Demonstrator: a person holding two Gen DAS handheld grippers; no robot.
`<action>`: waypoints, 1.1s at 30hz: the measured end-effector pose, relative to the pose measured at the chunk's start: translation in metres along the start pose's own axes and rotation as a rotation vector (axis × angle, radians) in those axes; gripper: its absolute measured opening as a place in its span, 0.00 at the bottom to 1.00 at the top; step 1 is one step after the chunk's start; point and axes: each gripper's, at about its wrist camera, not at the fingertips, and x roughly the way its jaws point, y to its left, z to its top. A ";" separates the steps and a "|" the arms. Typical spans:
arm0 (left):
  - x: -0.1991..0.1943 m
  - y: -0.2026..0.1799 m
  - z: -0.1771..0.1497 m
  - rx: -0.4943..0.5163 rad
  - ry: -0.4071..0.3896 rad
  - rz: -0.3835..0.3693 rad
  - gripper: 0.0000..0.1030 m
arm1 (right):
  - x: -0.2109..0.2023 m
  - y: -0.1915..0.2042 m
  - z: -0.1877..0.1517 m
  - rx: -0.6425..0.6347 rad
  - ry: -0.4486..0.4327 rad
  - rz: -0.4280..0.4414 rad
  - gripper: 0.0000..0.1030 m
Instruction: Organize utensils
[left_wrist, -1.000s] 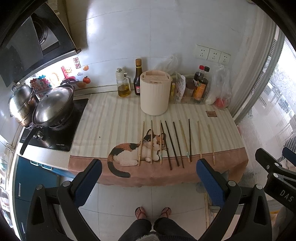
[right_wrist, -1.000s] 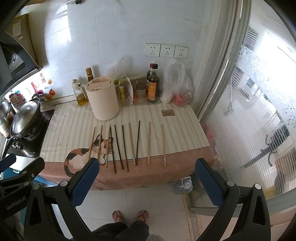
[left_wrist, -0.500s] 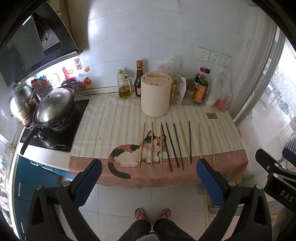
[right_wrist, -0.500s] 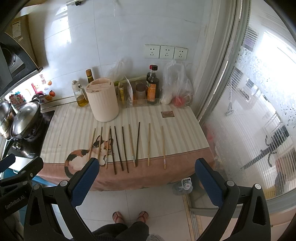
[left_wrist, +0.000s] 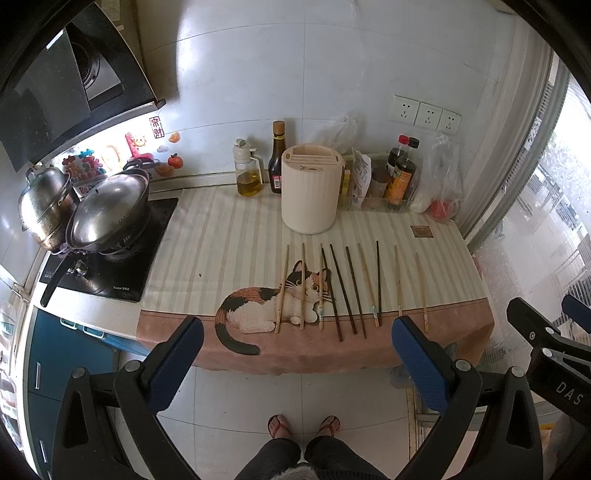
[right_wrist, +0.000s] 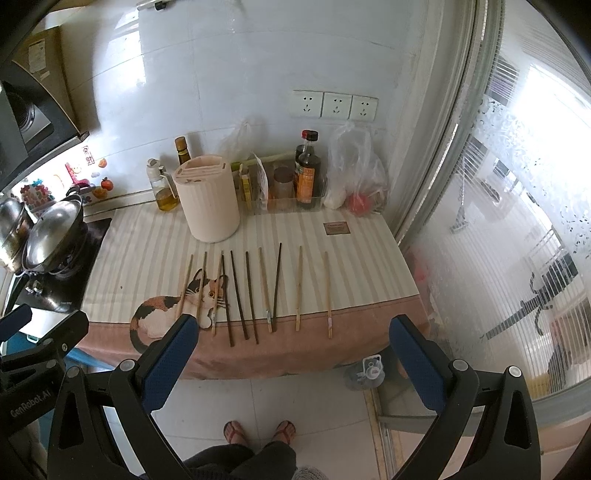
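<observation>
wooden chopsticks (left_wrist: 398, 280), matt cloth mat (left_wrist: 221, 236), shiny metal pots (left_wrist: 107, 210)

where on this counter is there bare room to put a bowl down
Bare striped cloth lies between the stove and the cream holder, left of the chopsticks. A smaller patch sits right of them by the brown label. The back wall row of bottles is crowded.

Striped cream cloth (left_wrist: 229, 236) with calico cat print (left_wrist: 266, 306); blue-padded gripper (left_wrist: 295, 354).
</observation>
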 end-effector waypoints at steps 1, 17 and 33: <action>0.000 0.000 0.000 0.001 0.000 0.000 1.00 | -0.001 0.001 0.001 0.000 0.000 0.001 1.00; -0.001 0.001 0.006 0.002 -0.005 -0.007 1.00 | -0.001 0.005 -0.001 -0.003 0.001 -0.003 1.00; 0.066 0.045 0.035 -0.015 -0.080 0.029 1.00 | 0.067 0.007 0.014 0.157 0.030 0.062 1.00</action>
